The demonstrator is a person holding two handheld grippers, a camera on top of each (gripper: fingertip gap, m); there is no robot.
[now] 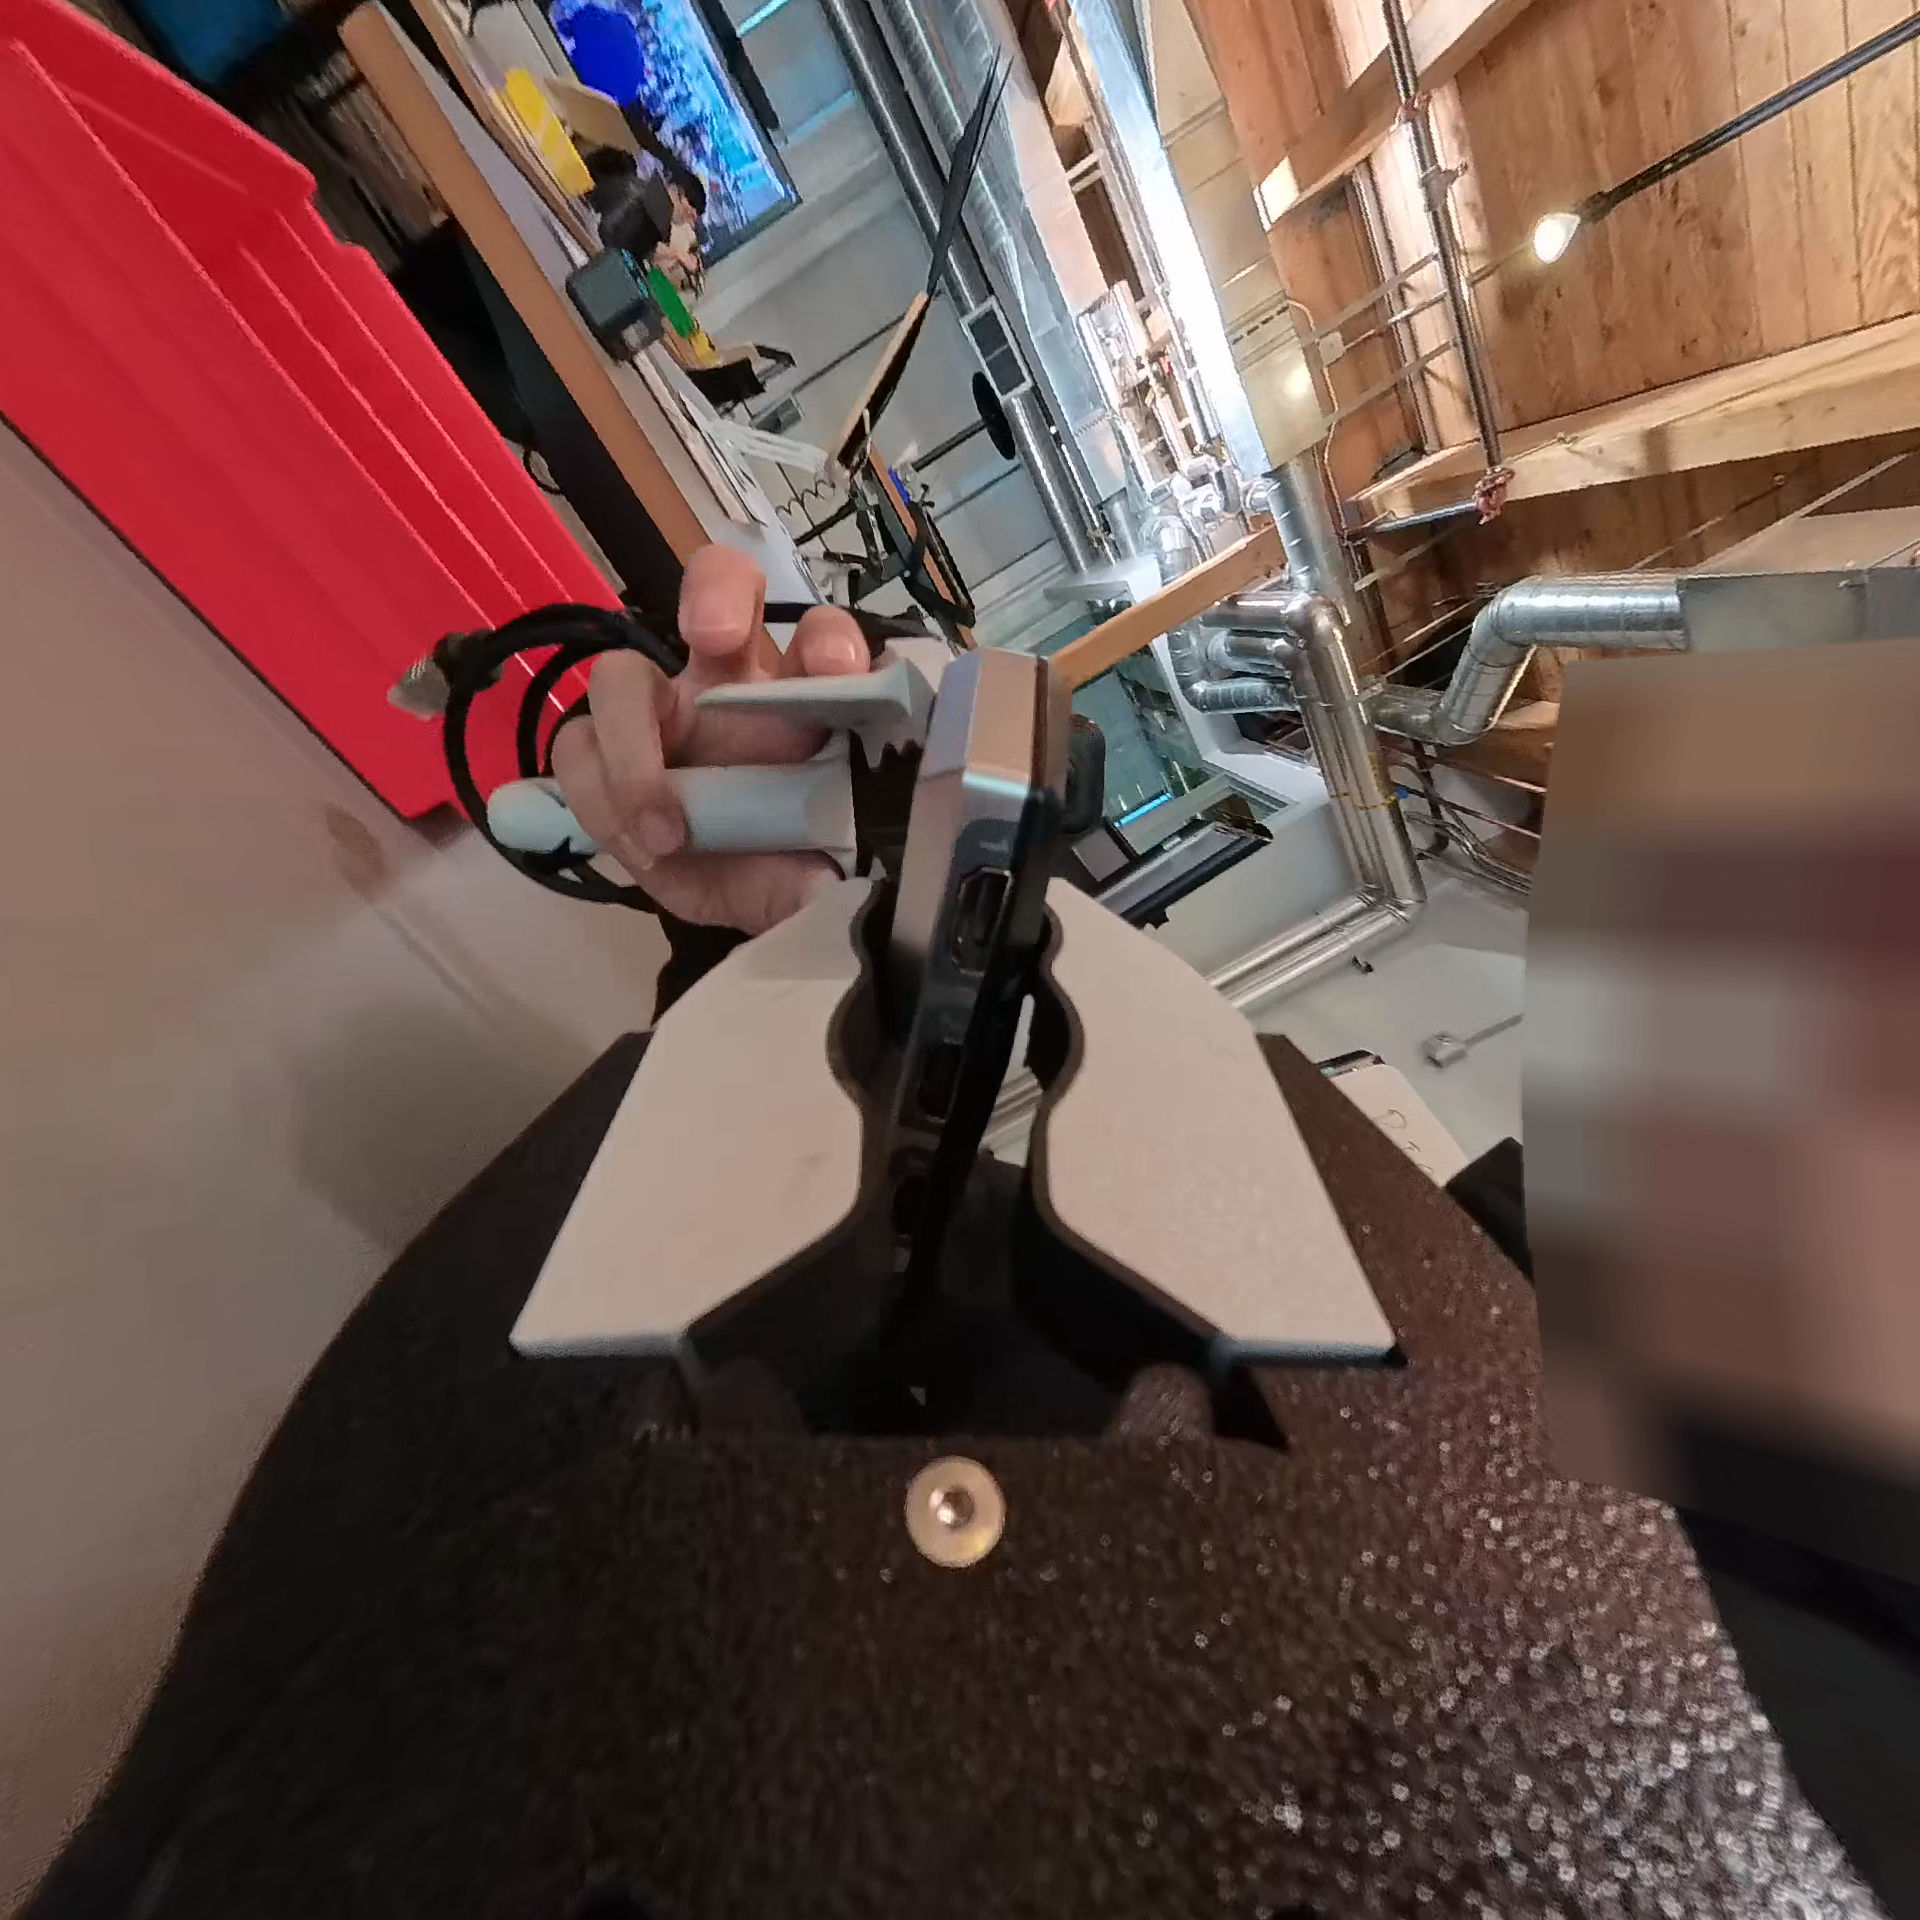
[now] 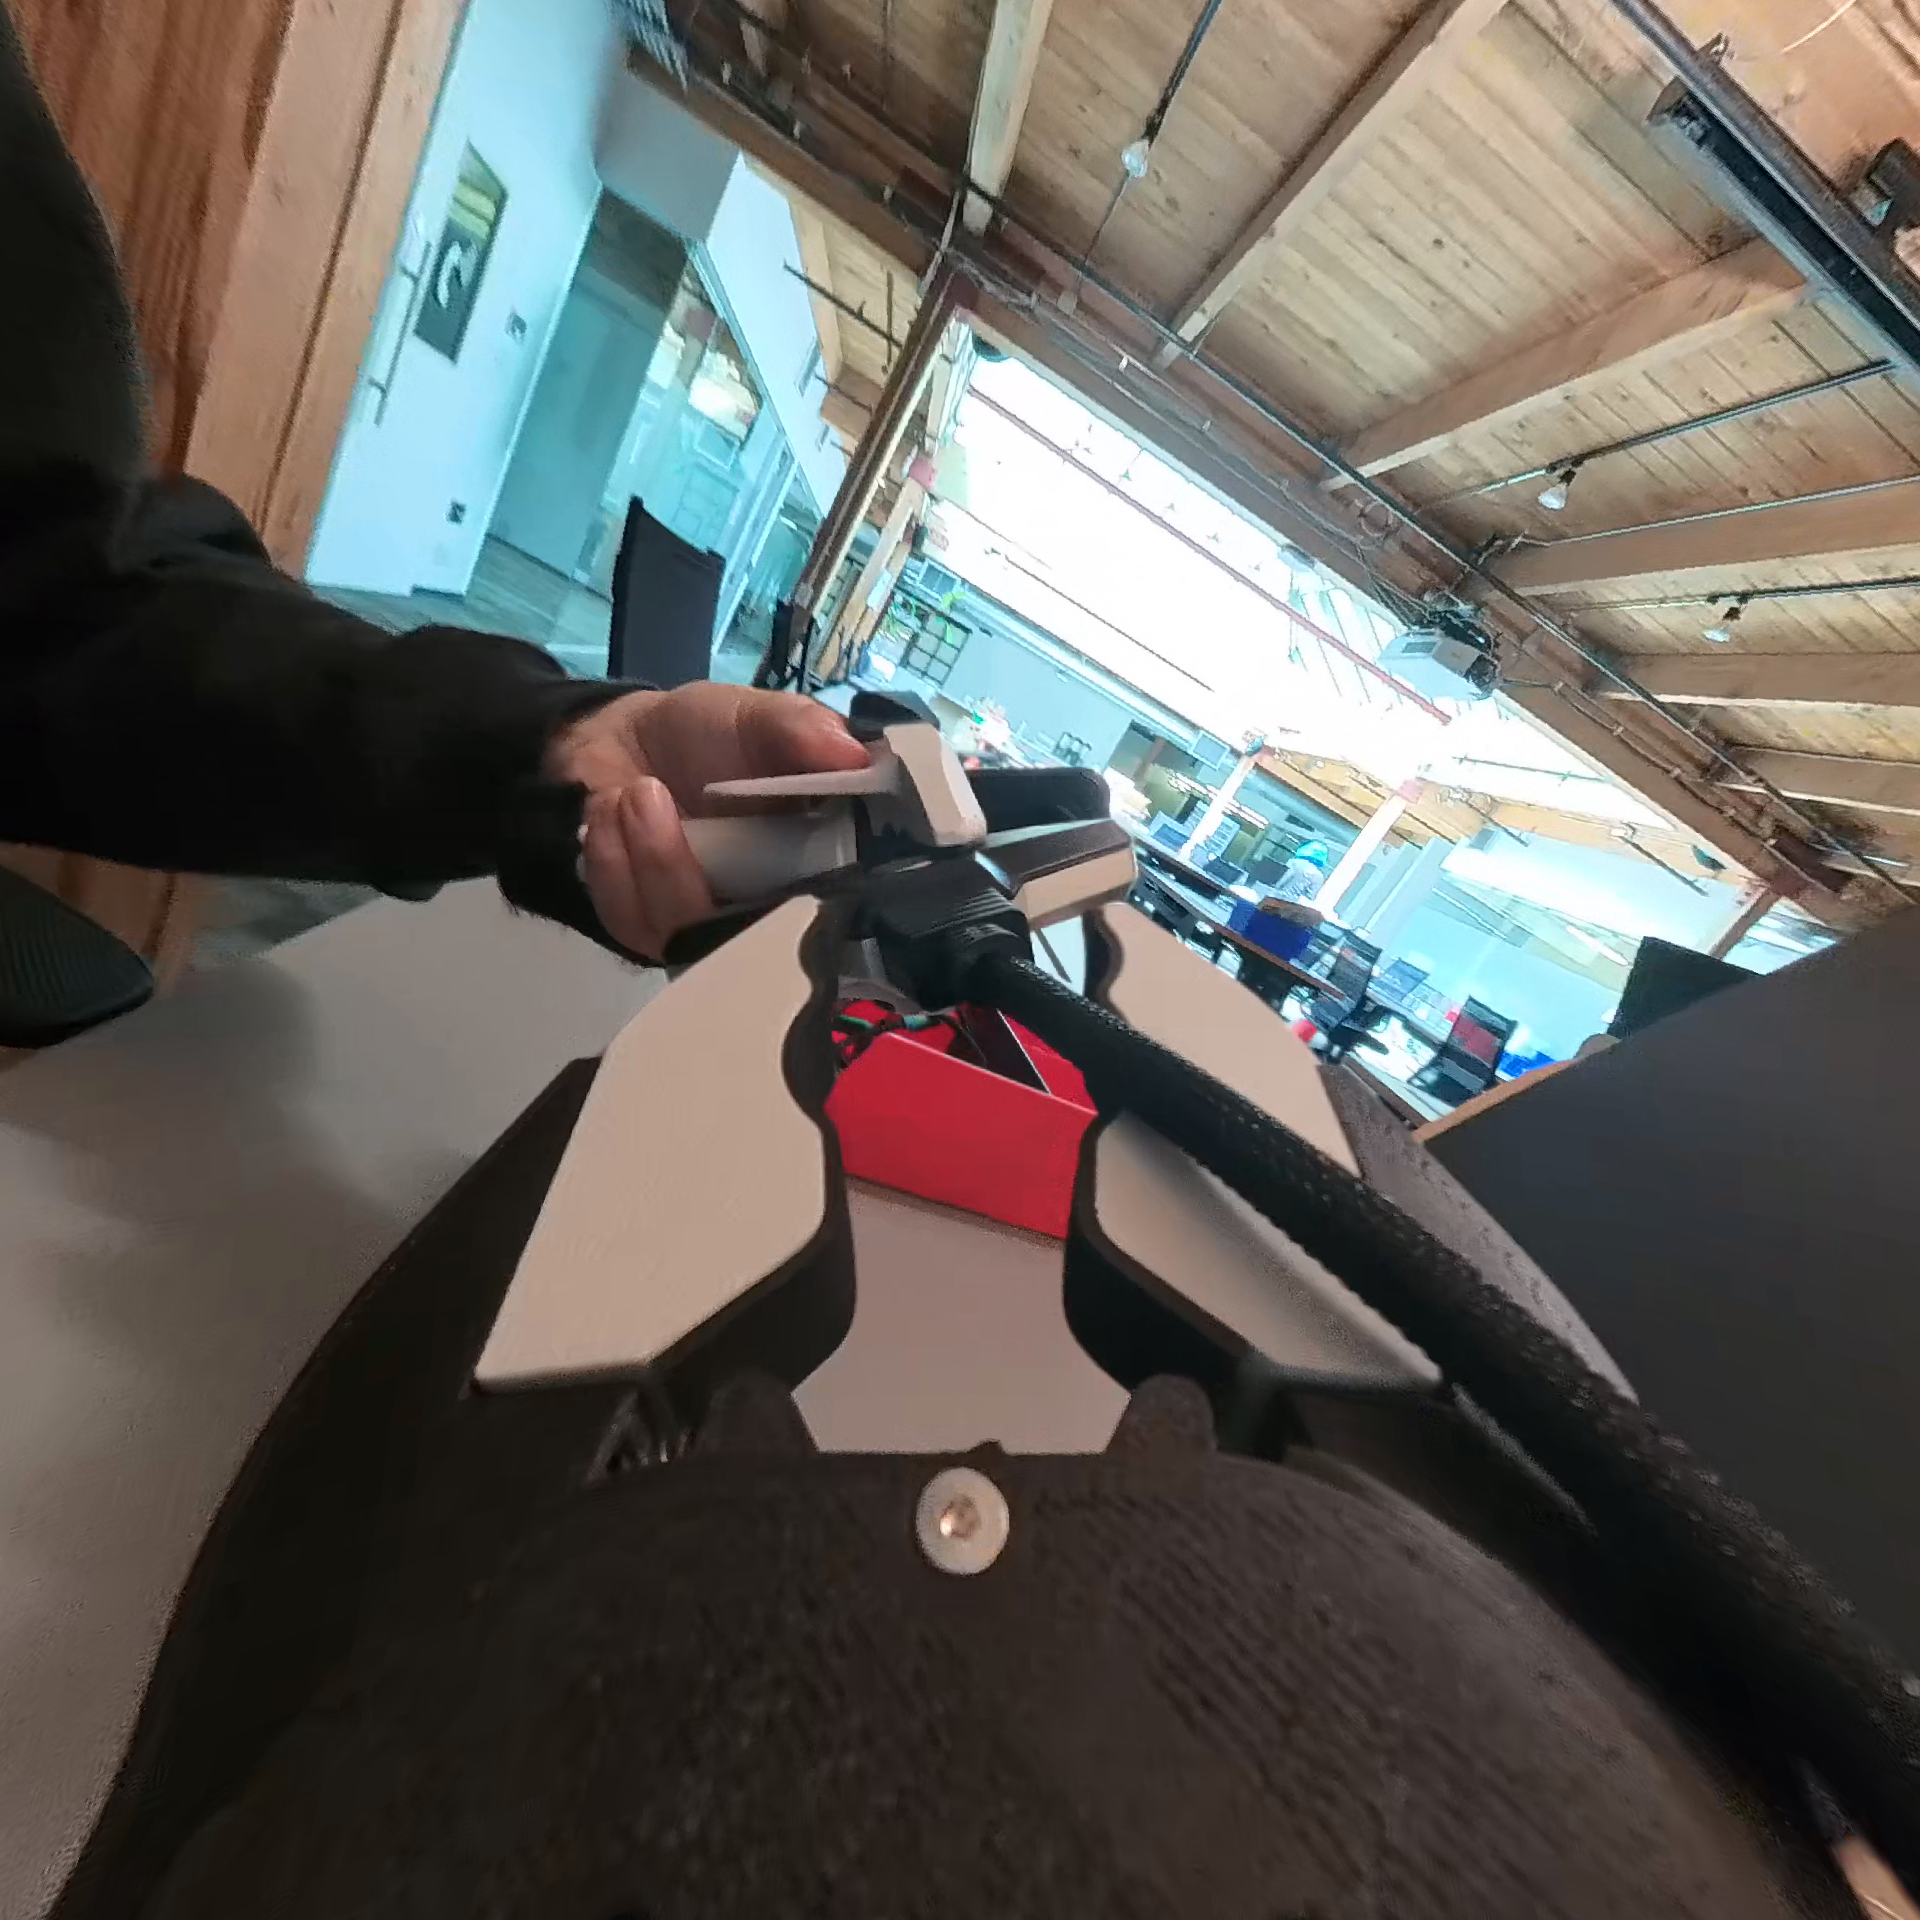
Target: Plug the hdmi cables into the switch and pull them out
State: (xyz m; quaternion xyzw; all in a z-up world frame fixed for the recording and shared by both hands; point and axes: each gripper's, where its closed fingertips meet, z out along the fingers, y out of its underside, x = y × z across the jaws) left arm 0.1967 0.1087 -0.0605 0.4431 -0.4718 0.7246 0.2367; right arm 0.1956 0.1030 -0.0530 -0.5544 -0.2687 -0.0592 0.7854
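Observation:
In the left wrist view my left gripper (image 1: 956,935) is shut on the slim silver and black HDMI switch (image 1: 987,748), held on edge with a row of empty ports facing the camera. A black plug (image 1: 1083,764) sits at the switch's far side. In the right wrist view my right gripper (image 2: 956,920) is shut on a black HDMI plug (image 2: 935,904), whose braided cable (image 2: 1299,1122) runs back over the right finger. The plug points at the left gripper (image 2: 1049,852), and the switch is mostly hidden behind it. Both grippers are raised above the table.
A red bin (image 1: 260,416) stands on the white table (image 1: 156,1039); it also shows in the right wrist view (image 2: 956,1132). A coiled black cable (image 1: 499,707) with a metal connector hangs by the right hand. A dark panel (image 2: 1714,1195) stands at right.

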